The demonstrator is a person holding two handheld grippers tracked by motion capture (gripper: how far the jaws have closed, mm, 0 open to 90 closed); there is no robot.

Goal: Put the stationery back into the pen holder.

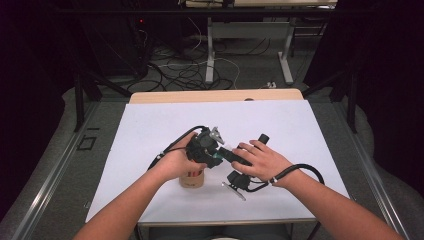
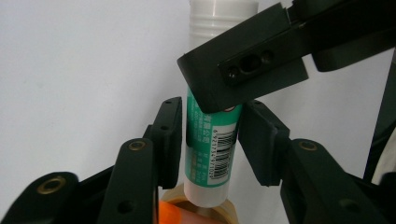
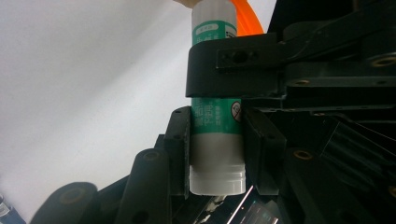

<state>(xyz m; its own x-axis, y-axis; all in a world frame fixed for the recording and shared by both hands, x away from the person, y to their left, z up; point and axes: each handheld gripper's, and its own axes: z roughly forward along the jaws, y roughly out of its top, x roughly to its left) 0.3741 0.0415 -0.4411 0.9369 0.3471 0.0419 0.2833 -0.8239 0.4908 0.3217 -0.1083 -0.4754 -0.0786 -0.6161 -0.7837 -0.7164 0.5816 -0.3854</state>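
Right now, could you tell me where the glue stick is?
The glue stick is at mid-table in the high view, between the left gripper and right gripper, above the cup.

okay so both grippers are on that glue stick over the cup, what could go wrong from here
The left gripper and right gripper both bracket the one glue stick; pulling unevenly could twist it out of either grip. The stick's end sits at the rim of the cup, so it might catch there and tip the cup.
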